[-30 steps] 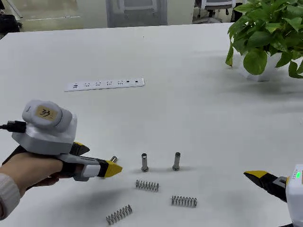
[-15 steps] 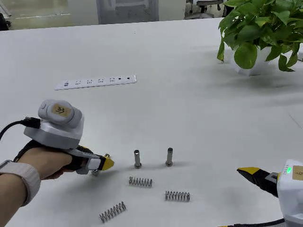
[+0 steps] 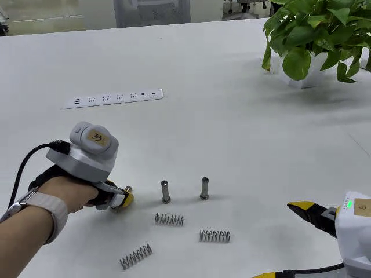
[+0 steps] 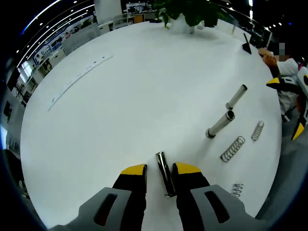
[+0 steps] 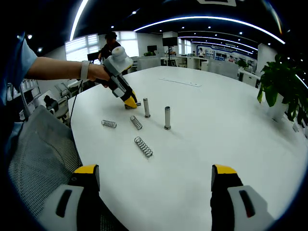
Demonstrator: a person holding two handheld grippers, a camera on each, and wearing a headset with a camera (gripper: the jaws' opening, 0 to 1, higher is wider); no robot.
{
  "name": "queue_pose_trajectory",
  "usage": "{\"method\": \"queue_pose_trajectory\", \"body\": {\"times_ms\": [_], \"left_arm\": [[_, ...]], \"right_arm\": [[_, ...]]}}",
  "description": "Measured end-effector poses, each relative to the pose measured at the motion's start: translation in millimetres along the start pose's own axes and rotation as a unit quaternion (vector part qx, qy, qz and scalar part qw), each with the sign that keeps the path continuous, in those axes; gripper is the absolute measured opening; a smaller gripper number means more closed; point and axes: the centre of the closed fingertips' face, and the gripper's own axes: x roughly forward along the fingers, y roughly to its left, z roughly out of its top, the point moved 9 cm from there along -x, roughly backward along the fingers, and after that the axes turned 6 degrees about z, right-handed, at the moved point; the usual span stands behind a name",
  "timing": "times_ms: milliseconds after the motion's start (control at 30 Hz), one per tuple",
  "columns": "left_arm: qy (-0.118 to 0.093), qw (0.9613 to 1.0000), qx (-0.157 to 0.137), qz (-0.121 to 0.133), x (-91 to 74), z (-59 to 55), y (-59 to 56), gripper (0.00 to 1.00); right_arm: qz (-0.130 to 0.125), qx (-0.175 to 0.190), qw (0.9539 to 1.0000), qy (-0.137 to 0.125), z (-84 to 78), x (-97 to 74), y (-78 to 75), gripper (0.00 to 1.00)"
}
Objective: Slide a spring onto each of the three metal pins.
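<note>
Yellow-tipped left gripper angled down, jaws straddling pin, right gripper spread wide

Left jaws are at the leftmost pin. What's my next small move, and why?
Probably close the left gripper on the pin: it sits between the open jaws with a gap showing, not yet clamped. The three springs lie loose, none on a pin.

The left gripper holds its yellow-tipped jaws slightly apart on either side of a metal pin, with bare white bench showing between the pin and the left jaw. Ahead and to the right of the jaws stands a second pin, with a third pin beyond it. Further right lie a near spring, a middle spring and a far spring.
</note>
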Motion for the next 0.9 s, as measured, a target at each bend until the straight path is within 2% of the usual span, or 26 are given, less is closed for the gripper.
{"method": "queue_pose_trajectory", "body": {"times_ms": [33,133,300,400,567,700,733,900], "left_arm": [[-0.002,1.0,-0.002,-0.004,0.3,2.0,-2.1,0.23],[0.017,0.9998,0.0,-0.005,0.4,6.4,-1.9,0.22],[0.058,0.9981,0.015,-0.012,2.0,14.7,-3.2,0.19],[0.087,0.9961,0.013,-0.015,3.9,19.8,-1.4,0.19],[0.114,0.9932,0.022,-0.014,-2.8,22.7,-9.9,0.18],[0.14,0.9898,0.023,-0.016,-7.0,25.4,-14.5,0.16],[0.15,0.988,0.031,-0.016,-7.5,26.9,-15.3,0.15],[0.163,0.986,0.031,-0.015,-9.4,28.7,-16.0,0.11]], "right_arm": [[-0.001,0.0,1.0,0.0,-0.4,0.0,0.0,0.98],[0.001,0.001,1.0,-0.001,-1.4,0.4,0.5,0.98],[0.003,0.001,1.0,-0.003,-1.8,1.5,1.4,0.98],[0.003,0.002,1.0,-0.005,-1.5,1.5,2.2,0.98],[0.002,0.004,1.0,-0.003,-3.4,1.2,3.8,0.98],[0.005,0.004,1.0,0.0,-4.4,1.6,6.2,0.98],[0.005,0.003,1.0,0.002,-4.9,1.8,6.5,0.98],[0.004,0.002,1.0,0.001,-4.6,0.9,6.3,0.98]]}}
